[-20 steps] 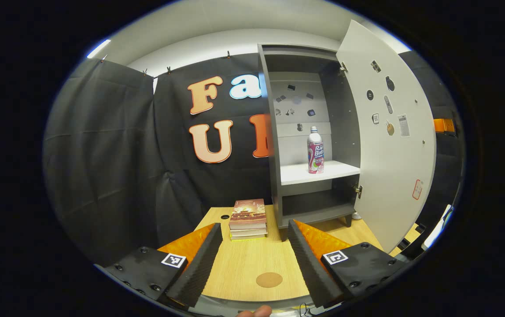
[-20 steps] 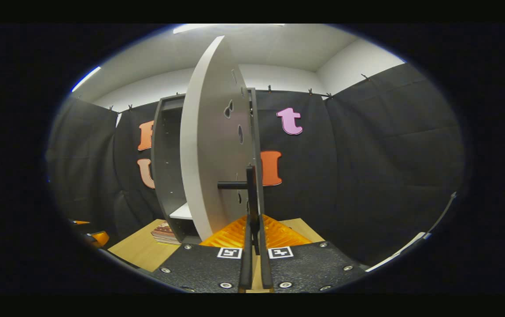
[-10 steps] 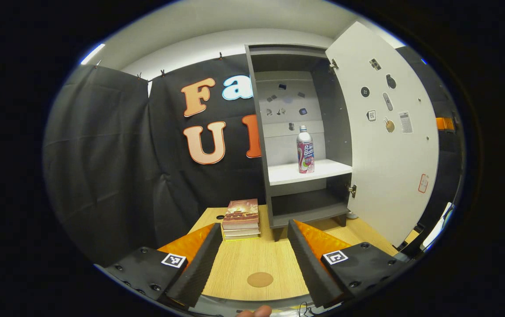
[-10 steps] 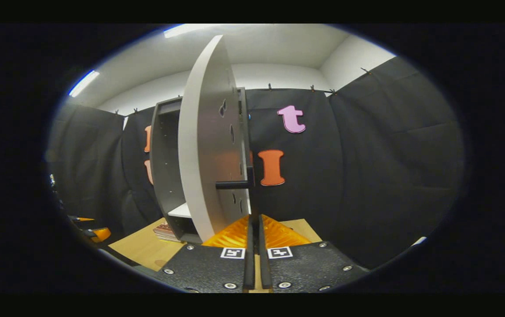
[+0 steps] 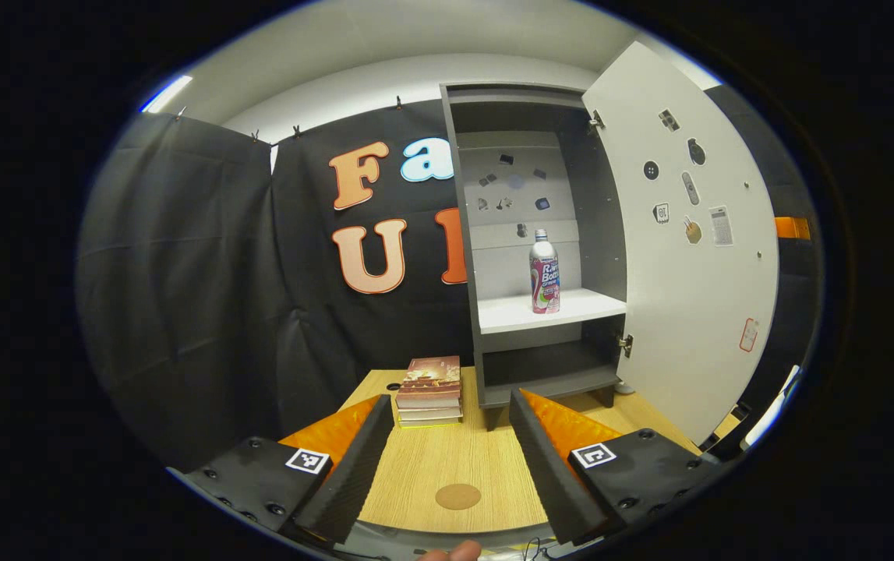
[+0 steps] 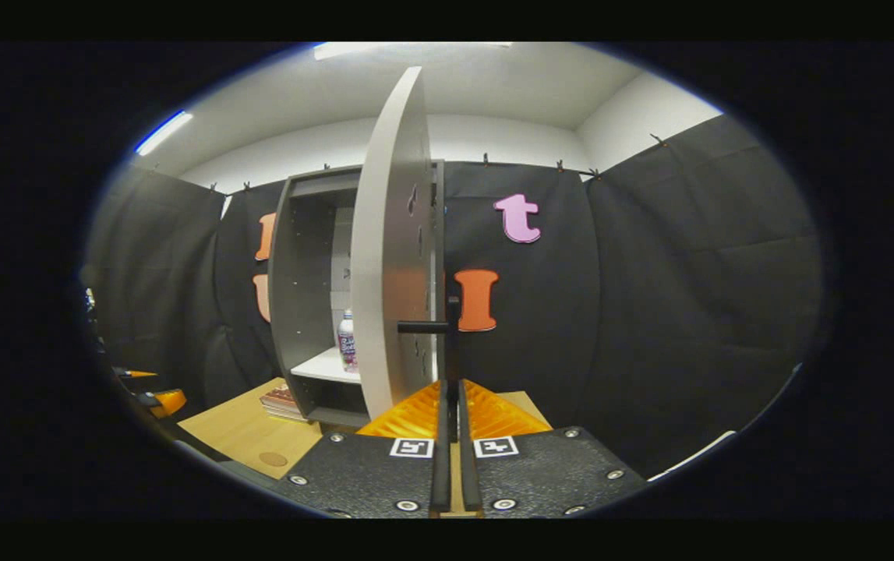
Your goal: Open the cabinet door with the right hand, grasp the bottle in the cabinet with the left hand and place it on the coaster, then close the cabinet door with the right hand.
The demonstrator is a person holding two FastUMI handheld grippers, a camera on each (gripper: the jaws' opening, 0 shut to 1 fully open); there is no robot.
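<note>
The grey cabinet (image 5: 462, 234) stands open, its white door (image 5: 688, 249) swung out to the right. A white and pink bottle (image 5: 545, 271) stands upright on the white shelf (image 5: 548, 310); it is also in the right gripper view as the bottle (image 6: 347, 352). A round brown coaster (image 5: 457, 496) lies on the wooden table between my left gripper's fingers. My left gripper (image 5: 450, 399) is open with nothing in it, well short of the cabinet. My right gripper (image 6: 453, 386) is shut on the door's black handle (image 6: 447, 327), with the door (image 6: 396, 241) seen edge-on.
A stack of books (image 5: 429, 389) lies on the table (image 5: 431, 460) just left of the cabinet's foot. Black cloth walls close in the booth. A lower cabinet compartment (image 5: 544, 366) sits under the shelf. The coaster (image 6: 273, 459) lies near the table's front.
The door has swung a little further open with my right gripper on its handle, and the bottle has come into the right gripper view. My left gripper has shifted slightly and stays open.
</note>
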